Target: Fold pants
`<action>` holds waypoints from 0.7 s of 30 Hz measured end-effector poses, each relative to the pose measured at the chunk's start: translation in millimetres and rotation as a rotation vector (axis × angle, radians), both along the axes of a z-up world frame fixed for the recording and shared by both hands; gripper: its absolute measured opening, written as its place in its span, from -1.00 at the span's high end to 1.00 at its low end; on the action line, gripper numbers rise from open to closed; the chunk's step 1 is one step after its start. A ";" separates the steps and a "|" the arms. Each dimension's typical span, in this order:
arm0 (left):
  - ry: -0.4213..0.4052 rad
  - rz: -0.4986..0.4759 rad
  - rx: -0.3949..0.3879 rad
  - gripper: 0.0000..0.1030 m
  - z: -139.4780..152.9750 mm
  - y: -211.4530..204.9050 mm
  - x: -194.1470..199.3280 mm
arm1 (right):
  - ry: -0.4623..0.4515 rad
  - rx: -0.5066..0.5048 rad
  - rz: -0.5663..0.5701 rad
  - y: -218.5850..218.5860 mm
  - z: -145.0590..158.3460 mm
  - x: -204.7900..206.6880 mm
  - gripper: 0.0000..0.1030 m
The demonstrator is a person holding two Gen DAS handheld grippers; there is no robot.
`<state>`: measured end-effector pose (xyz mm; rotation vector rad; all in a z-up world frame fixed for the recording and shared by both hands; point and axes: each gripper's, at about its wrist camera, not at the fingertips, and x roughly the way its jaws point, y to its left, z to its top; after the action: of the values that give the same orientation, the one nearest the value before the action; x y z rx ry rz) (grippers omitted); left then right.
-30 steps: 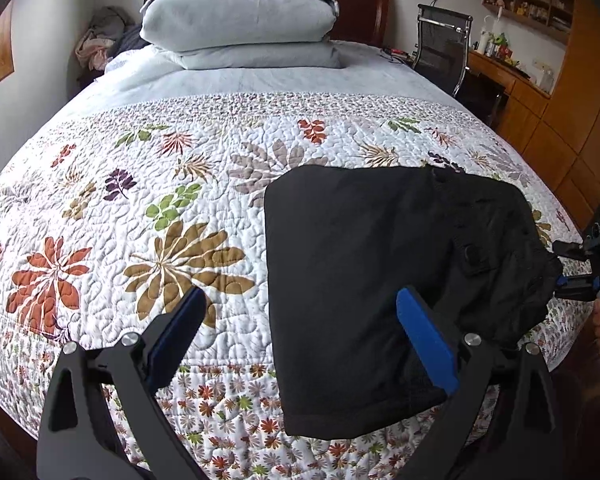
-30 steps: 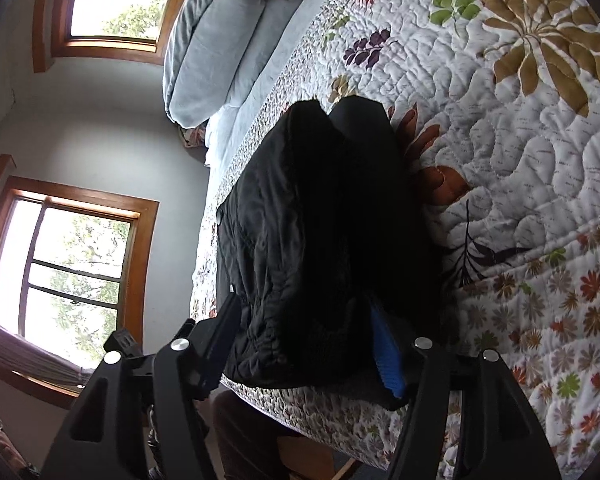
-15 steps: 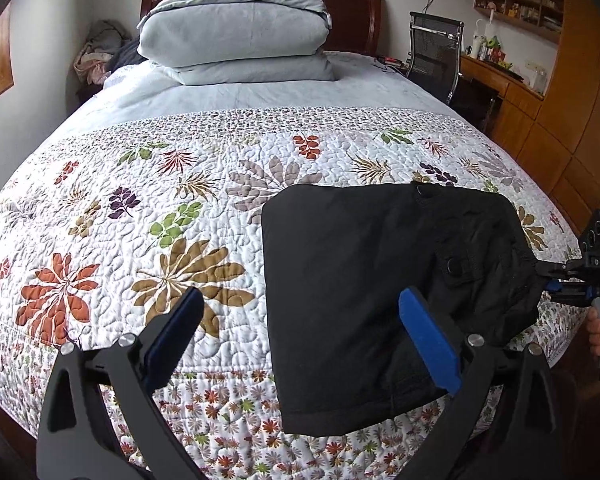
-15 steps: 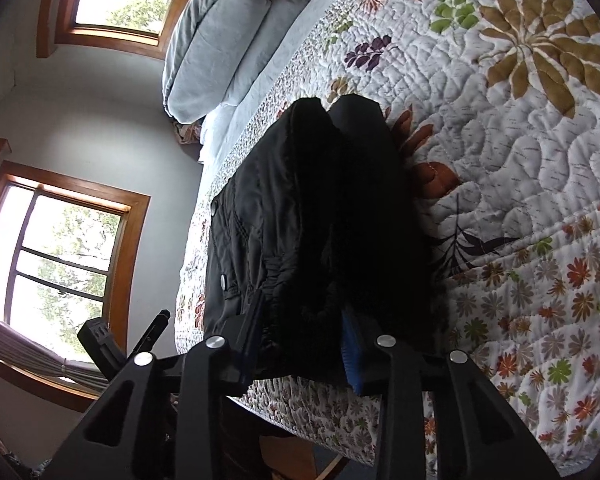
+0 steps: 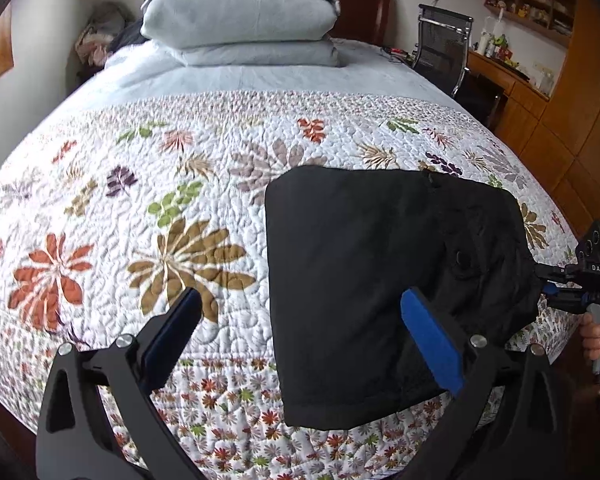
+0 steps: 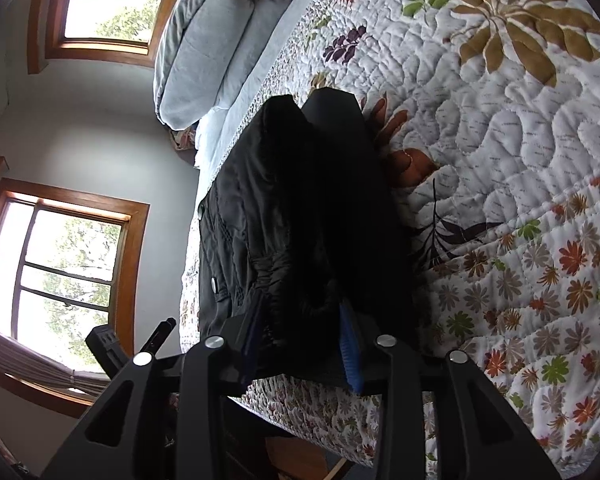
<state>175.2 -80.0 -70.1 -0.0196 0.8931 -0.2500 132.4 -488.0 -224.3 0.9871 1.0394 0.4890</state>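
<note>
Two grippers, one pair of black pants (image 5: 360, 280), already a compact folded block on the bed's quilt (image 5: 140, 200), near edge, right side. Right gripper (image 6: 300, 332) pinches the bunched waist end; its jaws closed in on it w/ cloth between, then eased a touch. Left gripper (image 5: 300, 328) is spread wide, holding nothing, hovering over the block's near-left edge.

Next we'd keep the pinch deep, past the bulky seam, lift low & carry the end across in one sweep, left gripper pinning the far layers so the stack doesn't slide.

Hard to read: black on black hides the layer count & folds. Block's near underside is hidden. Right hand (image 5: 594, 332) only partly in frame.
</note>
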 end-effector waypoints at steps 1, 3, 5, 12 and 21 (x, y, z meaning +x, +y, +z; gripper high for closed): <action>0.017 0.005 -0.004 -0.94 -2.8 3.9 1.7 | -0.006 -0.010 0.002 0.6 3.7 0.5 0.20; 0.043 0.015 -0.014 -0.94 -7.0 11.4 4.4 | -0.030 -0.027 -0.005 0.3 15.2 0.2 -0.19; 0.100 0.029 -0.059 -0.94 -14.0 24.5 9.6 | -0.054 -0.031 -0.012 -4.0 25.4 -1.5 -0.31; 0.225 0.108 -0.163 -0.94 -33.8 59.7 18.9 | -0.075 -0.059 -0.019 -16.4 41.8 -4.0 -0.50; 0.384 0.013 -0.311 -0.94 -55.6 60.1 14.6 | -0.039 -0.080 -0.009 -19.4 31.0 -12.0 -0.64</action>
<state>189.8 -19.8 -125.7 -0.3726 1.2271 -0.3786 120.4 -507.4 -193.3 0.9079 1.0119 0.4548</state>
